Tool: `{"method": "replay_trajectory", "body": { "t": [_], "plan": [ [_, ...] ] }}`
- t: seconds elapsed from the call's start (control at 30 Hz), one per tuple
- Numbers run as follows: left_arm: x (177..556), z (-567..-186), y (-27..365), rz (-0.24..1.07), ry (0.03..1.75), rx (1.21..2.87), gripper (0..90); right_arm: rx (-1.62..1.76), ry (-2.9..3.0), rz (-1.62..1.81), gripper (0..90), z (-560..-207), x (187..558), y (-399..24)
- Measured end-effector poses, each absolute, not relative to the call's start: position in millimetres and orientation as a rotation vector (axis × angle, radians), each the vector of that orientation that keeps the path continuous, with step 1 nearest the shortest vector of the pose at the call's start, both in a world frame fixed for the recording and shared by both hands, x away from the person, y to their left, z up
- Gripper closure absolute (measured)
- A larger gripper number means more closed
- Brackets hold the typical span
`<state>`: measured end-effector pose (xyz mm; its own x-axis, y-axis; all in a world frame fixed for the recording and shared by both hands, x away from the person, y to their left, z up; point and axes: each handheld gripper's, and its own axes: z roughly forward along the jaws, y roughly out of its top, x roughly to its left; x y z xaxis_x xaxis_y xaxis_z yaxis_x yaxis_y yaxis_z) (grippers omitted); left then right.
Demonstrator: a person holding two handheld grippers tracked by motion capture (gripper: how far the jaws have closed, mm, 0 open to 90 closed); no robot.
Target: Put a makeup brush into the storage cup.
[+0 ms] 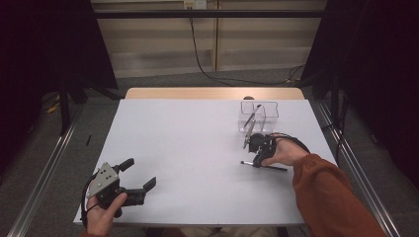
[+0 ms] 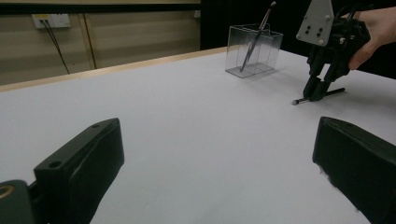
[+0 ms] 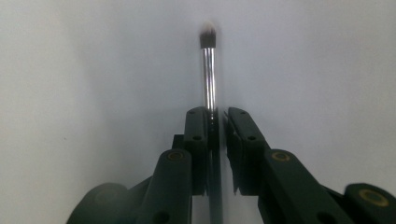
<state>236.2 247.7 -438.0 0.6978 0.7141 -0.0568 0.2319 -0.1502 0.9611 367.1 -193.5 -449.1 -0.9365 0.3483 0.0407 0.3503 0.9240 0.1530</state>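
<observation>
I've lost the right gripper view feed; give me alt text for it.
The right gripper looks down on the white table, its two black fingers nearly shut around the handle of a makeup brush lying there. The brush's silver ferrule and dark bristle tip point away from the camera, up the frame.

Right tongs [image 2: 318, 91] on brush [image 2: 317, 95]

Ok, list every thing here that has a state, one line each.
Left claw: open, nothing between its jaws.
Right claw: shut on the makeup brush.
Makeup brush: lying flat on the table.
Clear box: upright, open-topped.
Second brush: leaning inside the box.
</observation>
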Motion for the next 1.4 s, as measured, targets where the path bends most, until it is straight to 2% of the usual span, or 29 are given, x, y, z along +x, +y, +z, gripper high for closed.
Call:
{"method": "replay_trajectory", "body": {
  "t": [0.17, 0.83, 1.4],
  "plan": [
    [236.3, -438.1, 247.8, 0.505, 0.764, 1.715, 2.1, -0.552, -3.059, -0.251, 83.7, -449.2, 366.6, -193.3],
    [237.5, -439.2, 247.8, 0.506, 0.769, 1.718, 2.1, -0.573, -3.056, -0.276, 84.1, -447.2, 365.4, -196.0],
    [237.9, -439.6, 247.8, 0.505, 0.775, 1.718, 2.1, -0.684, -3.055, -0.498, 84.2, -420.5, 360.4, -215.4]
  ]
}}
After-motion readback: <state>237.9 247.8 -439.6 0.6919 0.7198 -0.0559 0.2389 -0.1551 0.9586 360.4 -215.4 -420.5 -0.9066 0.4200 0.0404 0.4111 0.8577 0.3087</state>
